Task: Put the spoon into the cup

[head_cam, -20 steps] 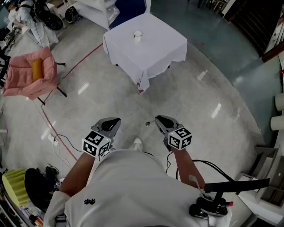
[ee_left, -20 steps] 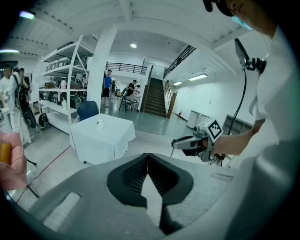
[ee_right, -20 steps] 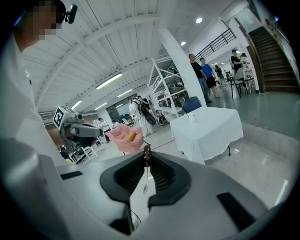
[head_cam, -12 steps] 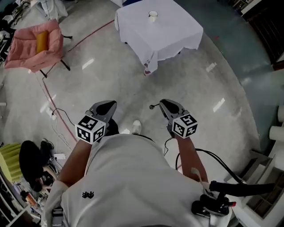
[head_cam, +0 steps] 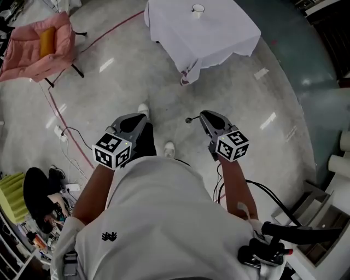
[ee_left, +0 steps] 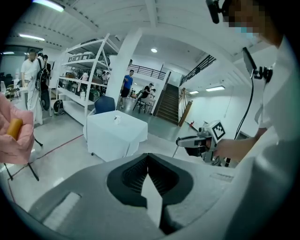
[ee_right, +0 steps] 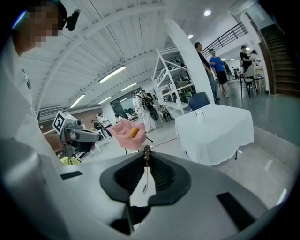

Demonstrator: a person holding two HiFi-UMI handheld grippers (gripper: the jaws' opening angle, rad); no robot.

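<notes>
With the spoon (ee_right: 146,152) pinched in my right hand-held gripper (head_cam: 203,116) and my left hand-held gripper (head_cam: 136,119) closed empty, the cup (head_cam: 198,9) waits on the worktop (head_cam: 219,38) well ahead, unreached.

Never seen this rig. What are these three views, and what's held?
No robot: a person carries a hand-held gripper in each hand. The top-down picture comes from a camera on the person's head; the other two cameras ride on the hand-held grippers, looking along their jaws. The right hand-held gripper is shut on a thin metal spoon with a dark beaded end. The left hand-held gripper is shut and empty. Ahead stands a table under a white cloth, a small white cup on it.
</notes>
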